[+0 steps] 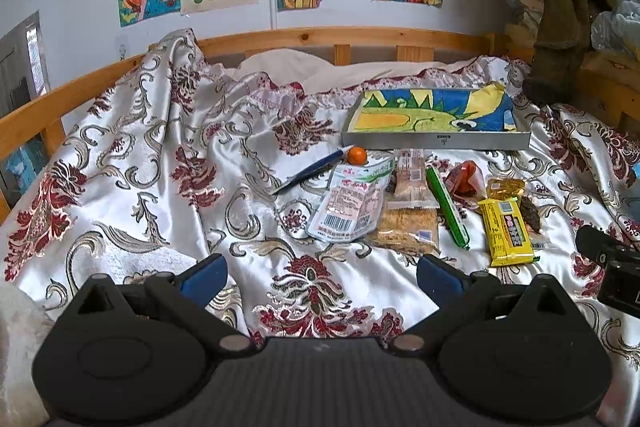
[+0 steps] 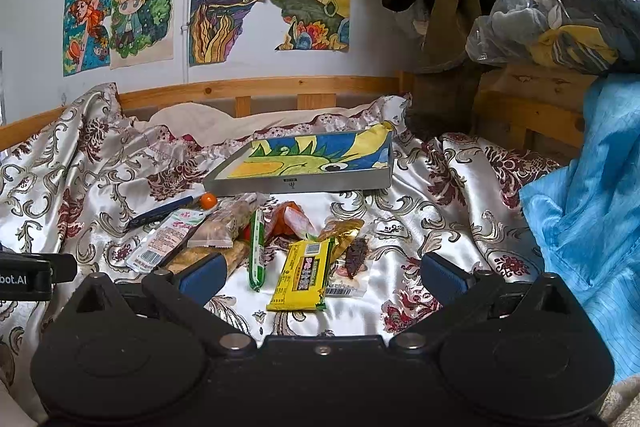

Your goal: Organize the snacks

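Observation:
Several snacks lie on a patterned bedspread in front of a shallow grey tray [image 1: 436, 141] [image 2: 300, 183] lined with a colourful drawing. I see a yellow packet [image 1: 507, 231] [image 2: 303, 275], a green stick [image 1: 447, 207] [image 2: 257, 247], a white pouch [image 1: 352, 203] [image 2: 164, 241], a clear cracker pack [image 1: 408, 227] [image 2: 218, 227], an orange-red packet [image 1: 464, 177] [image 2: 290, 219] and a small orange fruit [image 1: 357, 155] [image 2: 209, 201]. My left gripper [image 1: 320, 277] is open over bare cloth, short of the snacks. My right gripper [image 2: 320, 277] is open, its fingers astride the yellow packet and green stick, above them.
A blue pen [image 1: 312, 171] [image 2: 160, 213] lies left of the fruit. A wooden bed rail [image 1: 320, 39] runs behind. Dark clothes hang at the right, with a bagged bundle [image 2: 560, 7] and blue cloth [image 2: 592, 207]. The other gripper's body shows at the right edge [image 1: 616, 267].

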Demonstrator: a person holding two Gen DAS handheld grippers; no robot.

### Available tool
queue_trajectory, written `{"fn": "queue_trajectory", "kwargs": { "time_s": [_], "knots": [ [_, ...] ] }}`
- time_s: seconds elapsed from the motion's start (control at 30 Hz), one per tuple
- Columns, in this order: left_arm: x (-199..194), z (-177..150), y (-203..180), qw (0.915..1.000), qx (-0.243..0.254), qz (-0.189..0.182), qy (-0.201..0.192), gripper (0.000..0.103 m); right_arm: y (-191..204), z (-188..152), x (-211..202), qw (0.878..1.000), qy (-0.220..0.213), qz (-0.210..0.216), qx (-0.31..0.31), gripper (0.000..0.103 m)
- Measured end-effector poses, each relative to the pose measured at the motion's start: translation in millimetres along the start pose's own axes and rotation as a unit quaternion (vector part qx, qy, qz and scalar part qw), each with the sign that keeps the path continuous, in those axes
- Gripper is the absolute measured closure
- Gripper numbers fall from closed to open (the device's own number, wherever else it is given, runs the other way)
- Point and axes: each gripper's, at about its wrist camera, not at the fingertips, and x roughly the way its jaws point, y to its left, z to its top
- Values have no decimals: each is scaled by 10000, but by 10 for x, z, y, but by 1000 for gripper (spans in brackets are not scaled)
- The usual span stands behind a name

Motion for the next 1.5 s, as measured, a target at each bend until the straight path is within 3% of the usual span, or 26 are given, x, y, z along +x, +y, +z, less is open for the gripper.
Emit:
{"fn": "queue_trajectory", "kwargs": {
  "time_s": [0.57,0.77,1.13,1.5],
  "knots": [
    [362,123,20,9958,-76,88,910,0,27,118,343,9976,561,364,-200,1],
    [511,266,0,9944,159,180,1029,0,-23,170,548,9938,717,821,-203,0],
    [927,570,8,9898,255,97,1402,0,38,295,957,9905,801,1033,-417,0],
    [1411,841,-40,9915,441,-162,1213,0,266,327,1506,9893,619,1081,-754,1]
  ]
}}
